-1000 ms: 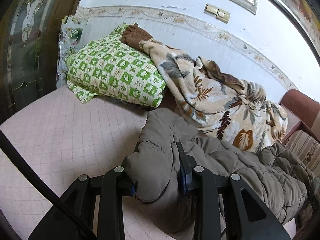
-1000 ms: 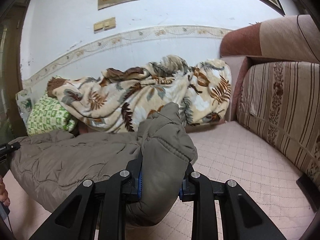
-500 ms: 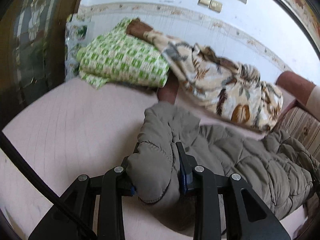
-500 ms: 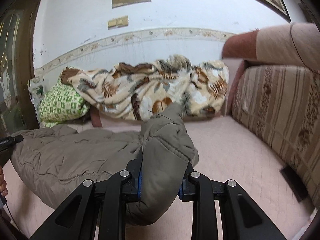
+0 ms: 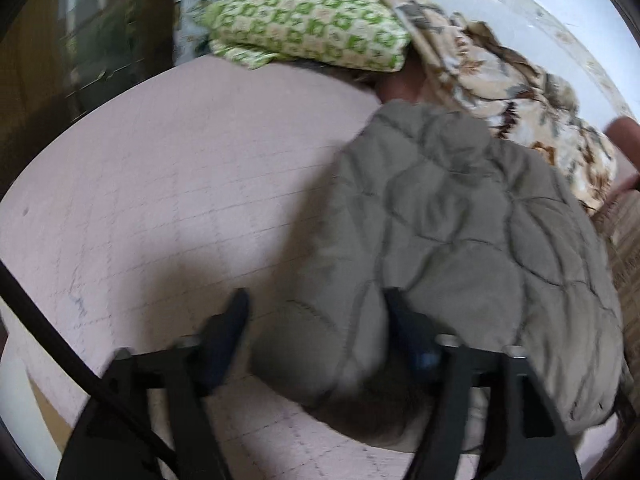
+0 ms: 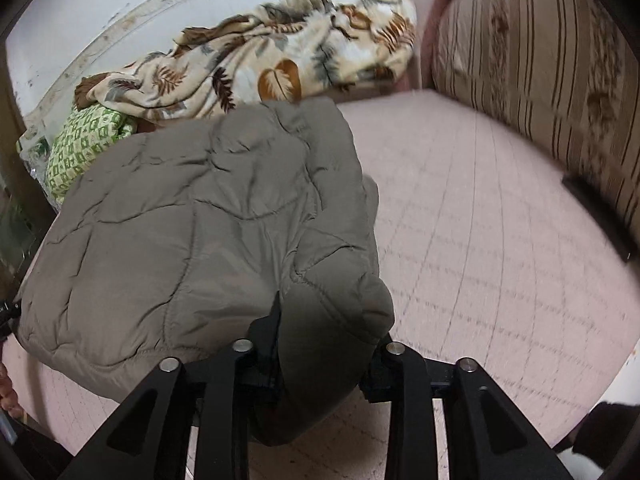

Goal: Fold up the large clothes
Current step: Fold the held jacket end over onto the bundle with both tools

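A grey-brown quilted jacket (image 5: pixel 440 220) lies folded on the pink quilted mattress cover (image 5: pixel 160 200). In the left wrist view my left gripper (image 5: pixel 316 296) is low over the jacket's near corner with its jaws opening. The left finger stands clear of the cloth and the right finger still touches it. In the right wrist view the jacket (image 6: pixel 200 220) lies spread to the left, and a puffy fold of it fills the gap of my right gripper (image 6: pixel 328 332). Those jaws are opening too, with the cloth still against both pads.
A green checked pillow (image 5: pixel 304 28) and a leaf-patterned blanket (image 5: pixel 500 80) lie along the back wall behind the jacket. A striped back cushion (image 6: pixel 540 80) borders the mattress cover (image 6: pixel 460 220) on the right. Part of a hand (image 6: pixel 6 388) shows at the left edge.
Both grippers came down and tipped forward, laying the lifted jacket edge onto the mattress. The left jaws spread wide off the cloth; the right jaws widened a little around their fold.
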The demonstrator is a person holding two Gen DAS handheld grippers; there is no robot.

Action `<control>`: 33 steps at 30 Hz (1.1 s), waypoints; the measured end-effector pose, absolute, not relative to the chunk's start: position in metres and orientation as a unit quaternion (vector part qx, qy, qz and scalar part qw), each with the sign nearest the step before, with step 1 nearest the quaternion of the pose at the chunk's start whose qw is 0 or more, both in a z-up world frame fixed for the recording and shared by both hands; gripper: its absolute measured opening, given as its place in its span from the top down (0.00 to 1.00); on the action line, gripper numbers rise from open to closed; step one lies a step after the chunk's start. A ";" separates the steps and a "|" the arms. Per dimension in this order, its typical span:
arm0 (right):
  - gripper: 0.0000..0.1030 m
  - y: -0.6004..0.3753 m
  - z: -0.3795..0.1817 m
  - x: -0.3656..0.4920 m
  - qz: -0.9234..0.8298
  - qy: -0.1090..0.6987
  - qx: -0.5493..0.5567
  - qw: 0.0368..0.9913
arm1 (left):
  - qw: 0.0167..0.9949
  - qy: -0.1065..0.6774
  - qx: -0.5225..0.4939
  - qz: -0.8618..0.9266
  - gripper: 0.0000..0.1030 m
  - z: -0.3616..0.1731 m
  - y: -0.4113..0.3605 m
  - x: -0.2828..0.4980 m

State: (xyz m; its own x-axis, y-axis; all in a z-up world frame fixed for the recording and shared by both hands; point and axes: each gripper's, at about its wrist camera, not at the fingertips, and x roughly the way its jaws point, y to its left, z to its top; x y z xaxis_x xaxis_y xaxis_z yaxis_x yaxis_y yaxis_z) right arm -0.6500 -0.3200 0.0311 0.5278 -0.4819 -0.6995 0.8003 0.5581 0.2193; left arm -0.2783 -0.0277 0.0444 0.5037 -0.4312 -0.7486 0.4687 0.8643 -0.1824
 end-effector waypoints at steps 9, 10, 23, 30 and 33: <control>0.41 -0.324 0.040 -0.722 -0.338 0.204 0.432 0.811 | 0.877 0.411 -0.054 -0.243 0.25 0.065 0.023 -0.282; 0.41 -0.318 0.044 -0.732 -0.352 0.195 0.427 0.810 | 0.889 0.393 -0.041 -0.231 0.25 0.071 0.023 -0.287; 0.41 -0.278 0.091 -0.668 -0.376 0.213 0.249 0.867 | 0.879 0.253 0.146 -0.376 0.25 0.104 -0.111 -0.392; 0.39 -0.286 0.053 -0.621 -0.371 0.294 0.227 0.851 | 0.850 0.304 0.214 -0.374 0.23 0.057 -0.152 -0.395; 0.36 -0.290 0.035 -0.622 -0.366 0.315 0.241 0.842 | 0.843 0.318 0.217 -0.376 0.21 0.049 -0.155 -0.391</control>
